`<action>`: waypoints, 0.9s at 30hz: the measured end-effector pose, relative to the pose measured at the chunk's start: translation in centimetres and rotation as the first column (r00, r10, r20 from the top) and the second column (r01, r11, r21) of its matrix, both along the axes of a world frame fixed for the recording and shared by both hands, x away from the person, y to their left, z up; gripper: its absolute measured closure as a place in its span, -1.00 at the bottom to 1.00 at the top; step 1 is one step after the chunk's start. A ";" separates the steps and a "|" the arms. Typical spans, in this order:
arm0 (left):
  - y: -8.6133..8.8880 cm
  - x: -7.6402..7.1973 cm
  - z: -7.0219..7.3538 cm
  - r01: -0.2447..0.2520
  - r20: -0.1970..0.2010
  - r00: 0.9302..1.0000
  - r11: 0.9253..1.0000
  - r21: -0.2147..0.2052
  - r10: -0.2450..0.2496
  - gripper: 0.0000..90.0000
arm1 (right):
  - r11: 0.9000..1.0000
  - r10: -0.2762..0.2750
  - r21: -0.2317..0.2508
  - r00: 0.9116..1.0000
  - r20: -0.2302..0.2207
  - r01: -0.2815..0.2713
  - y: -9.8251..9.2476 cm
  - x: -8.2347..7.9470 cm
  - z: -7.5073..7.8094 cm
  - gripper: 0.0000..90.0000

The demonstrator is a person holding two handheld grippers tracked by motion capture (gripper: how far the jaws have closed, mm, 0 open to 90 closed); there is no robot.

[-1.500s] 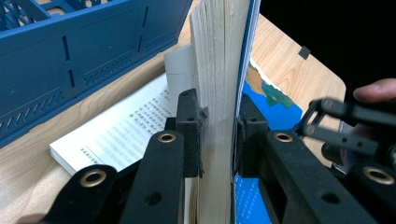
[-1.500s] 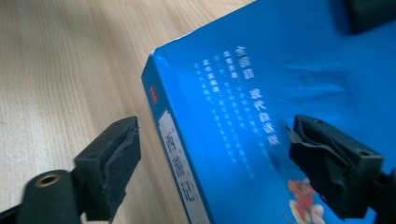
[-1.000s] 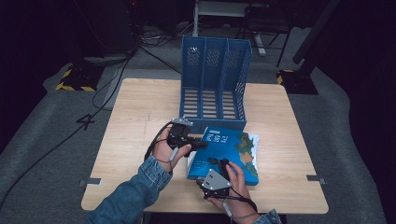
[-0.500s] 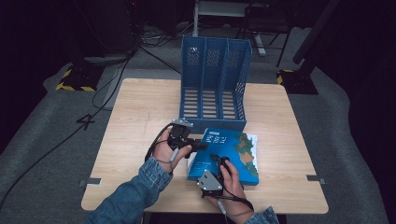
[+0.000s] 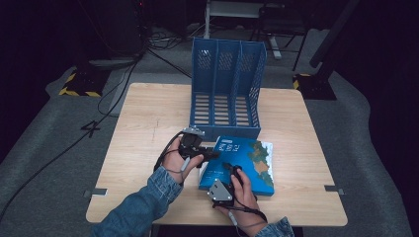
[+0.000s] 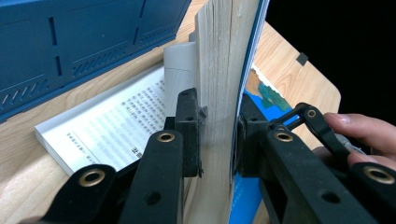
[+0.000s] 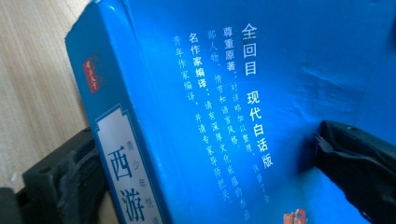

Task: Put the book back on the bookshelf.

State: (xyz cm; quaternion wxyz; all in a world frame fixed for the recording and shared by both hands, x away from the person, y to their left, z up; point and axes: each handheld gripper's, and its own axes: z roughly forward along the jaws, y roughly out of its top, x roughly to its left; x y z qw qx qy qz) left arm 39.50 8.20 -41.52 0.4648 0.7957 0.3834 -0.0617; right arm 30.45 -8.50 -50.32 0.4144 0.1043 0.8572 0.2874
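The blue book (image 5: 239,163) lies flat on the worktop (image 5: 148,123), just in front of the blue file rack (image 5: 228,89), its spine toward the person's left. The left tool (image 6: 217,140) clamps the book's page block near that left edge. The right tool (image 7: 205,182) grips the near spine corner, one jaw under, one on the cover. Both hands reach in low from the near side; raising the book upright for the rack seems next.
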 end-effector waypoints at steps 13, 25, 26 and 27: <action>0.4 0.3 -0.4 -0.026 -0.038 0.999 0.998 -0.063 0.024 0.67 | 0.999 0.008 -0.038 0.998 0.064 -0.005 0.2 0.1 -0.2 -1.00; 0.2 0.2 -1.1 -0.058 0.017 0.998 0.998 -0.030 0.058 0.68 | 0.993 0.031 -0.116 0.999 -0.012 -0.032 0.4 0.5 0.7 -0.79; 0.1 0.2 -1.1 -0.059 0.029 0.998 0.998 -0.023 0.059 0.68 | 0.990 0.038 -0.135 0.999 -0.022 -0.040 0.4 0.4 0.8 -0.74; 0.1 0.2 -1.1 -0.059 0.029 0.998 0.998 -0.023 0.059 0.68 | 0.990 0.038 -0.135 0.999 -0.022 -0.040 0.4 0.4 0.8 -0.74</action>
